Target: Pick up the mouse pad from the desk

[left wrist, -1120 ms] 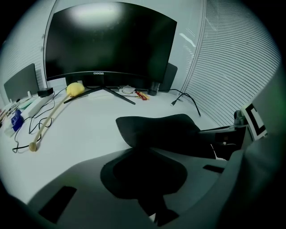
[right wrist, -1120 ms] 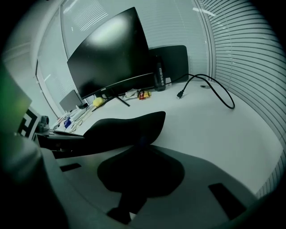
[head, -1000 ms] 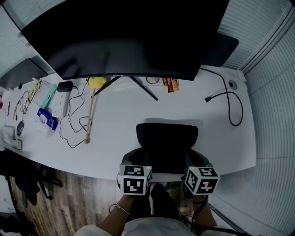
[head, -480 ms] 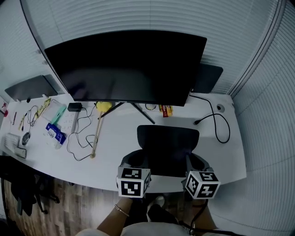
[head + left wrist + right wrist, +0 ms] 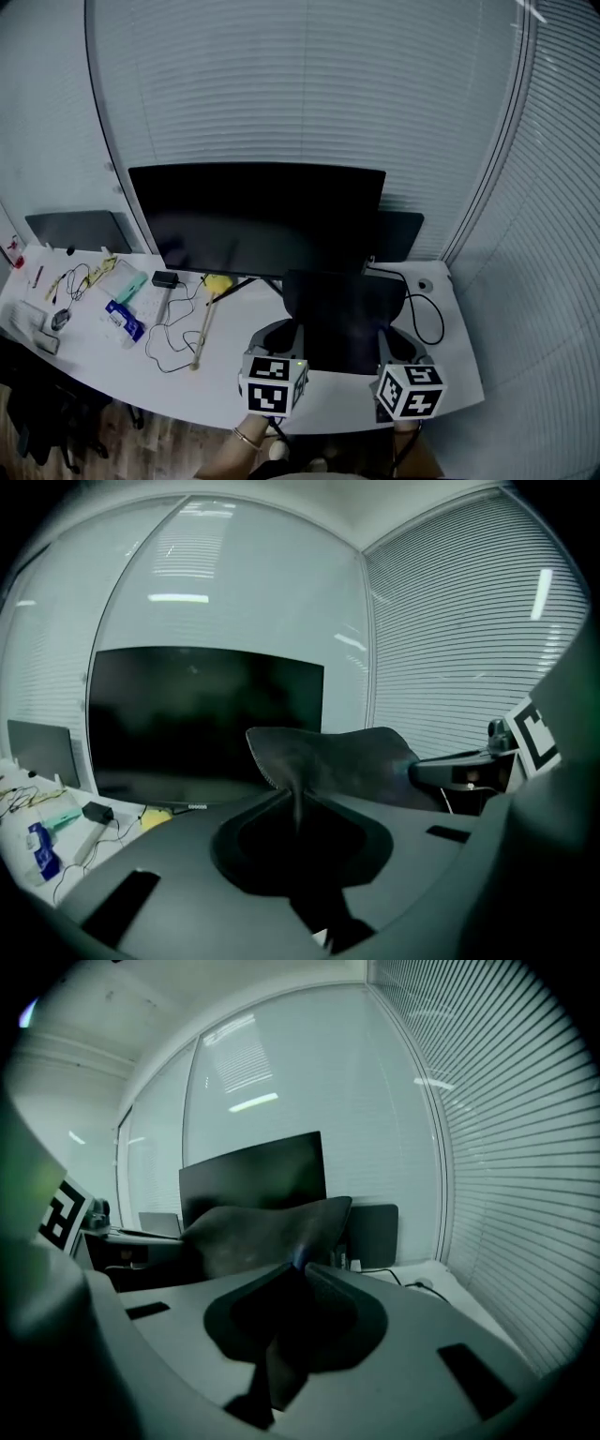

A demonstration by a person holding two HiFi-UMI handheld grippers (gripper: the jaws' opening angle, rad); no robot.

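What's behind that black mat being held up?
The black monitor stands behind the mouse pad, blinds beyond. The pad hides the stretch of white desk directly behind it.

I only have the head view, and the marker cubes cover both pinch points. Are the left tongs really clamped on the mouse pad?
Observer: Yes. The left gripper view shows the left tongs shut on the near edge of the mouse pad.
Operator: And the right side?
Observer: In the right gripper view the right tongs are shut on the pad's edge too, with nothing else between them.
Operator: Is the pad flat between the two grips?
Observer: No. The left gripper view shows it creased at the pinch and bowed upward beyond it.
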